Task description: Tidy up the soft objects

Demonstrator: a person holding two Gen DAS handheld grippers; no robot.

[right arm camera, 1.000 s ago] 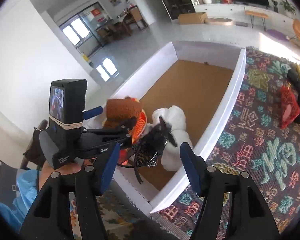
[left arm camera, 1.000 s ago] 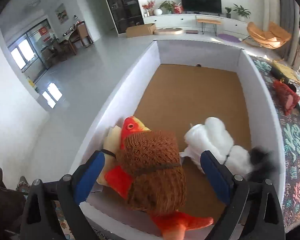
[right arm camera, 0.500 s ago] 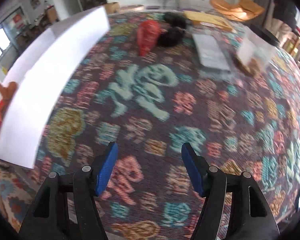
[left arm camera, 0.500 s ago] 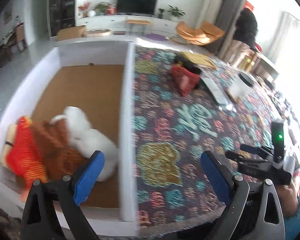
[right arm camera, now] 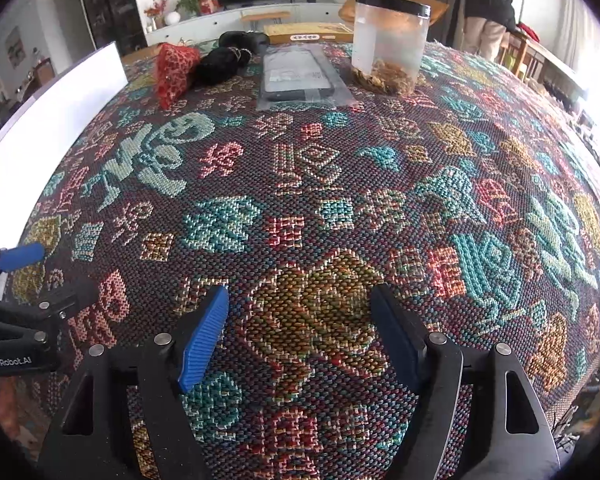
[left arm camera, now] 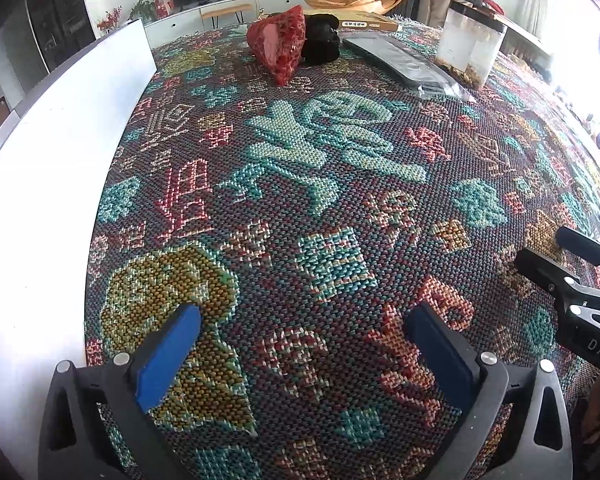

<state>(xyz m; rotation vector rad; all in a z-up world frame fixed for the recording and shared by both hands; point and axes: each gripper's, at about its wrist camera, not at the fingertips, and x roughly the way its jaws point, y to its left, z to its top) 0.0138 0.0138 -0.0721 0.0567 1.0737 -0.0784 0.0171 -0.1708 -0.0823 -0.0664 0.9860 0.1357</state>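
A red soft pouch (left arm camera: 281,46) (right arm camera: 174,70) and a black fuzzy soft item (left arm camera: 320,38) (right arm camera: 220,65) lie together at the far side of the patterned tablecloth (left arm camera: 320,200). My left gripper (left arm camera: 300,340) is open and empty, low over the cloth beside the white box wall (left arm camera: 60,128). My right gripper (right arm camera: 300,320) is open and empty over the cloth's near part. The box's inside and the toys in it are hidden.
A clear jar with a black lid (right arm camera: 388,40) (left arm camera: 470,44) and a flat grey plastic-wrapped pack (right arm camera: 300,74) (left arm camera: 404,64) lie at the far side. A yellow book (left arm camera: 364,22) lies behind the soft items. A person stands at the back right (right arm camera: 486,8).
Both grippers have swung away from the box, where the fish, brown knit piece and white plush were left, and now face the tablecloth. Both have come lower over the cloth.
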